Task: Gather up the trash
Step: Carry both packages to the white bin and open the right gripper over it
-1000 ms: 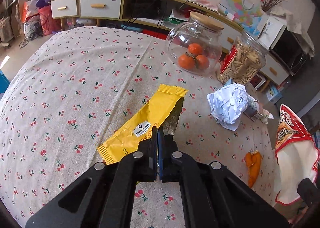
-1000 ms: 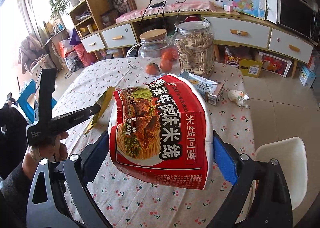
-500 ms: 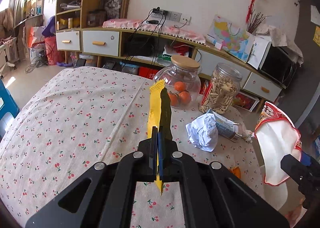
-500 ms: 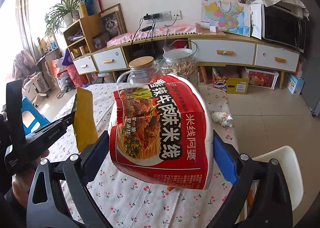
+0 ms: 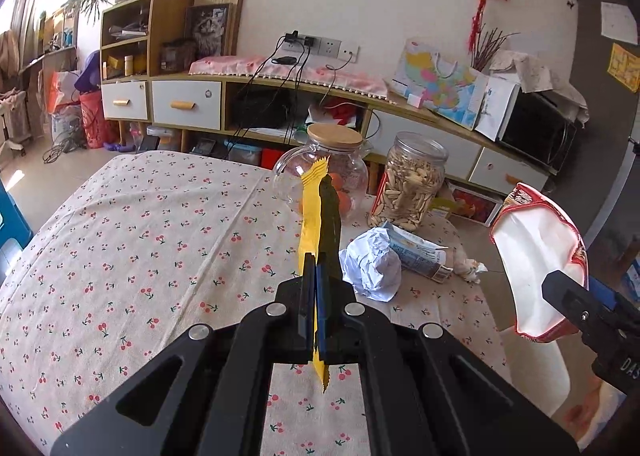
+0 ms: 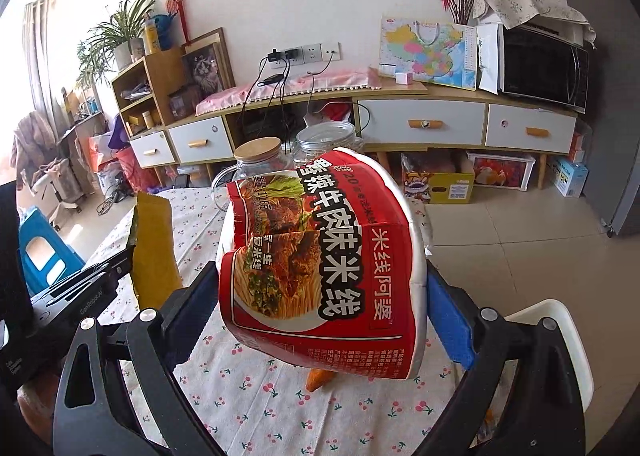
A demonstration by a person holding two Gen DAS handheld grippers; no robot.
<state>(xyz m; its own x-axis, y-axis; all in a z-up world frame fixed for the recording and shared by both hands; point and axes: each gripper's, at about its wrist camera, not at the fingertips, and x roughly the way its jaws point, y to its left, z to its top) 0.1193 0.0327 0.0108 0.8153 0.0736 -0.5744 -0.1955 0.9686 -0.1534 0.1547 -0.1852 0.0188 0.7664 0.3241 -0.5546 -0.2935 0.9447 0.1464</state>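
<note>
Currently mid-transfer: left claw (image 5: 315,276) clenched on a flat yellow foil snack wrapper (image 5: 316,207), which stands edge-on and upright between the pads, lifted clear of the round surface with its cherry-print cloth (image 5: 140,248). Right claw (image 6: 320,288) grips a red-and-white paper instant-noodle bowl (image 6: 320,256) by its sides, squeezed enough to crease the wall; held off the cloth and serving, by my reading, as the trash receptacle. In the left view the bowl's white mouth (image 5: 536,268) faces toward the wrapper, off to the right and apart from it. In the right view the wrapper (image 6: 154,252) hangs just beside the bowl's left flank, not yet over the opening. Step in hand: carrying the wrapper to the bowl. Next move calls for bringing the wrapper's lower end over the rim and into the mouth before letting go; the wrapper is long and stiff, so it may need feeding in endwise or it could catch on the rim. Left on the cloth: a crumpled white paper ball (image 5: 372,268), a blue-and-white printed packet (image 5: 416,256) touching it, and an orange peel scrap (image 6: 318,378) beneath the bowl.
</note>
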